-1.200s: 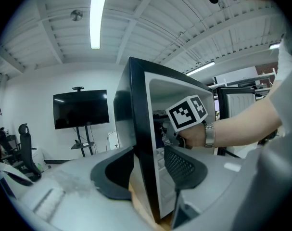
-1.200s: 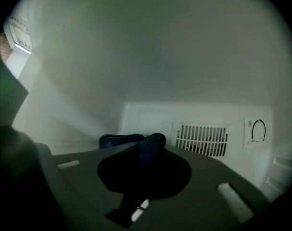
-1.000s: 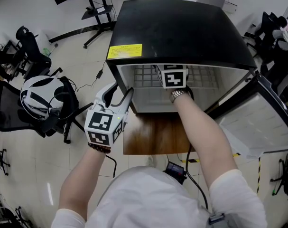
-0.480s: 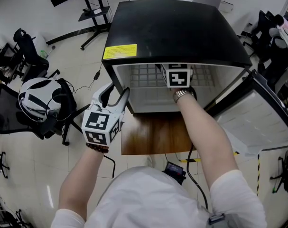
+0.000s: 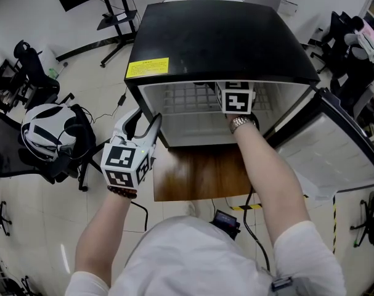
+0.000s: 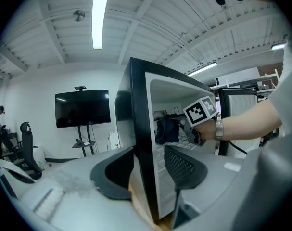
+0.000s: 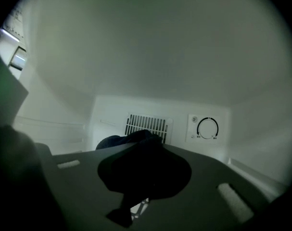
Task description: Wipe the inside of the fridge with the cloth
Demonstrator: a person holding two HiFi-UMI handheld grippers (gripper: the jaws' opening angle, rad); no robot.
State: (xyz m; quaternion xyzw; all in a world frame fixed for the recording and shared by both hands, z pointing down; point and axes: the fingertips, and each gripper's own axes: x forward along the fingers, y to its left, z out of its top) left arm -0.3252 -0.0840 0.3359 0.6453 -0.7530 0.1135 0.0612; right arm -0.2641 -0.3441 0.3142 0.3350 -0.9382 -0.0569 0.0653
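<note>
The black mini fridge [image 5: 217,39] stands open with its door [image 5: 334,156] swung out to the right. My right gripper [image 7: 143,172] reaches level into the cavity and is shut on a dark cloth [image 7: 136,141] in front of the white back wall. Only its marker cube [image 5: 236,99] shows in the head view. From the side, the left gripper view shows the cloth [image 6: 167,130] bunched ahead of that cube [image 6: 201,110]. My left gripper [image 6: 150,172] straddles the front edge of the fridge's left wall [image 6: 138,129], one jaw outside and one inside, closed on it.
A vent grille [image 7: 146,125] and a thermostat dial [image 7: 207,128] sit on the back wall. A wire shelf [image 5: 187,97] crosses the cavity. The fridge rests on a wooden board [image 5: 199,174]. An office chair with a white headset [image 5: 48,131] stands left, and a TV stand [image 5: 113,11] behind.
My right gripper has slid to the right inside the fridge with the cloth. The left gripper has stayed on the left wall.
</note>
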